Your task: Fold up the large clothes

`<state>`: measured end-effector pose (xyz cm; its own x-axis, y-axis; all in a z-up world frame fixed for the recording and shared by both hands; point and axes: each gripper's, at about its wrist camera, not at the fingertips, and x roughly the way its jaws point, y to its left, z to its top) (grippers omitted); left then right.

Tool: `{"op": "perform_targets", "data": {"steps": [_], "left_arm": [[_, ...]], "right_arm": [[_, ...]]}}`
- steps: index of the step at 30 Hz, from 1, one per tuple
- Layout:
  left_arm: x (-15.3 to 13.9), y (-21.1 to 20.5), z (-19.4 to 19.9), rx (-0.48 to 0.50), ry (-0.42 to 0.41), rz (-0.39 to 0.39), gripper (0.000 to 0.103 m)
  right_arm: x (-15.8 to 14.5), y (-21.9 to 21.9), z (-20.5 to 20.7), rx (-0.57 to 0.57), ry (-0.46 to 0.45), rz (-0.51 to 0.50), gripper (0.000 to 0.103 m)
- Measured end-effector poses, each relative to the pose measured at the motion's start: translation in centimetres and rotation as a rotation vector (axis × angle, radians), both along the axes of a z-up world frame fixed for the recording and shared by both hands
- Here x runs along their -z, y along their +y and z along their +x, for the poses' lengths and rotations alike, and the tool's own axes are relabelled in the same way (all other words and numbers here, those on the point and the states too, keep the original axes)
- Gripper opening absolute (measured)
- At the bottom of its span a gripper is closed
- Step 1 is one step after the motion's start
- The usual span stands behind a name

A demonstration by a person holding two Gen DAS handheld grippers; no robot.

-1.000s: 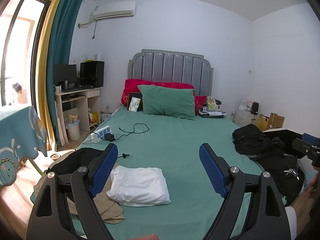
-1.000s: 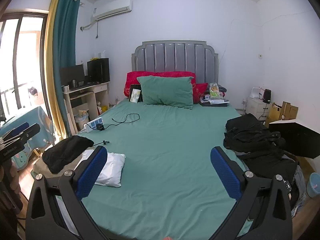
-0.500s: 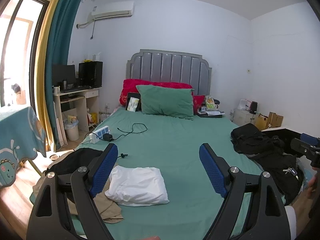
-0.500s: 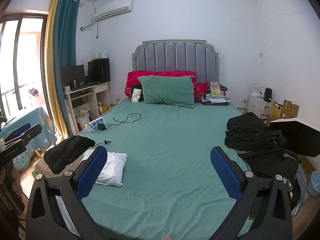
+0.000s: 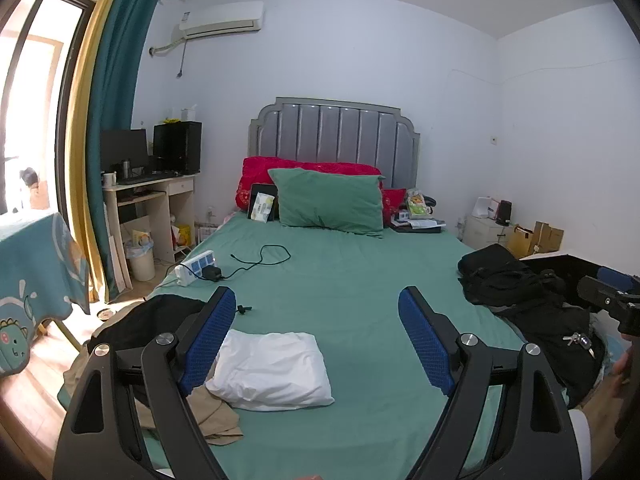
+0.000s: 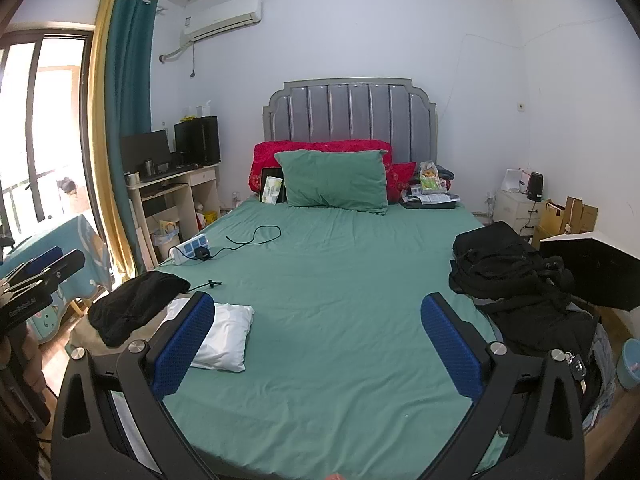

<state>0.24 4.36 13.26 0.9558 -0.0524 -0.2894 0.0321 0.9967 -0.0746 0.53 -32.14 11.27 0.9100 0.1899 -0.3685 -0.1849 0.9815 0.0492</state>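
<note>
A bed (image 6: 340, 280) with a green sheet fills both views, its grey headboard (image 6: 352, 112) against the far wall. A heap of black clothes (image 6: 516, 280) sprawls along the bed's right edge. At the near left corner lies a black garment (image 6: 136, 304), with a folded white garment (image 5: 272, 368) just beside it and a tan one (image 5: 212, 416) partly under both. A green pillow (image 5: 328, 204) leans on red cushions (image 6: 320, 152) at the head. The left gripper (image 5: 316, 340) hovers above the foot of the bed, fingers spread wide and empty. The right gripper (image 6: 320, 344) does likewise, holding nothing. A power strip (image 5: 196, 268) with a black cable rests near the left edge. Keys, probably, lie on the black heap.
</note>
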Motion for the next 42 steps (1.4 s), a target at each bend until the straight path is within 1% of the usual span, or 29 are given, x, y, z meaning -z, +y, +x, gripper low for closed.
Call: {"op": "perform_targets", "data": {"steps": [42], "left_arm": [[0.2, -0.9, -0.2, 0.002, -0.009, -0.001, 0.086]], "right_arm": [[0.1, 0.8, -0.6, 0.005, 0.005, 0.003, 0.102]]}}
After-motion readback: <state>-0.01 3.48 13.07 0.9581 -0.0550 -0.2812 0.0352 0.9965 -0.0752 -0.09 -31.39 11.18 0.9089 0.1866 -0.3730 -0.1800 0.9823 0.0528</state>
